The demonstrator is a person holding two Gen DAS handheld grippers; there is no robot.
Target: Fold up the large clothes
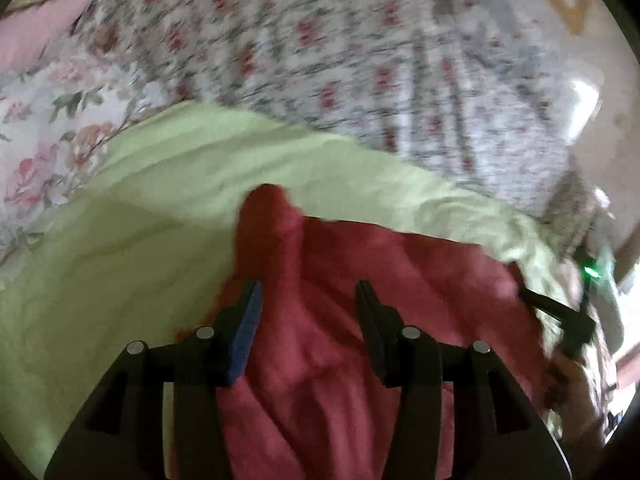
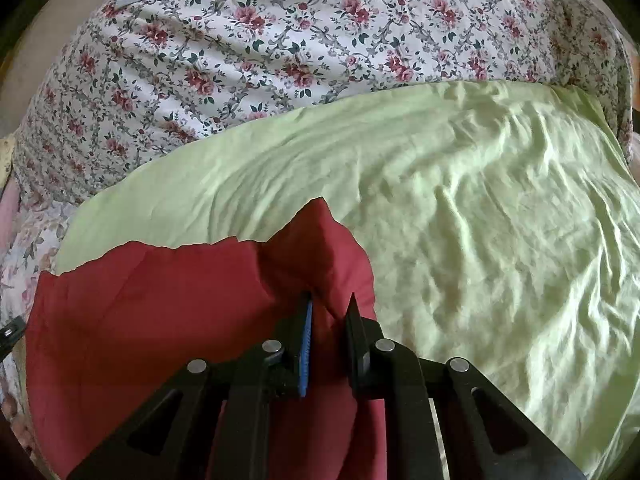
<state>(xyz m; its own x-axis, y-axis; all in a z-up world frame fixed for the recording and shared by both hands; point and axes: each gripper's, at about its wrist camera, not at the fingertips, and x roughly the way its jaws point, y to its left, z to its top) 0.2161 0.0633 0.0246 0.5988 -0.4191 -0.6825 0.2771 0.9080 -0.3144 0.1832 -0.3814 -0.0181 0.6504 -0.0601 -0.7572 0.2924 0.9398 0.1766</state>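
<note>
Your left gripper [image 1: 308, 312] is matte black plastic, with two flat tapered fingers [image 1: 370, 320] on hinged arms. The inner face of one finger carries a blue pad [image 1: 246, 340]. Four round silver pins [image 1: 206, 333] sit in a row across the linkage, two on each side, and each outer arm has a long slot cut through it. The view from it is blurred.

Your right gripper [image 2: 330, 312] is built the same: black angular arms, silver pin heads [image 2: 272, 347], slotted outer links. Its blue pad [image 2: 306, 348] has a ribbed surface, and the opposite finger [image 2: 354, 320] ends in a sharp black tip.
</note>
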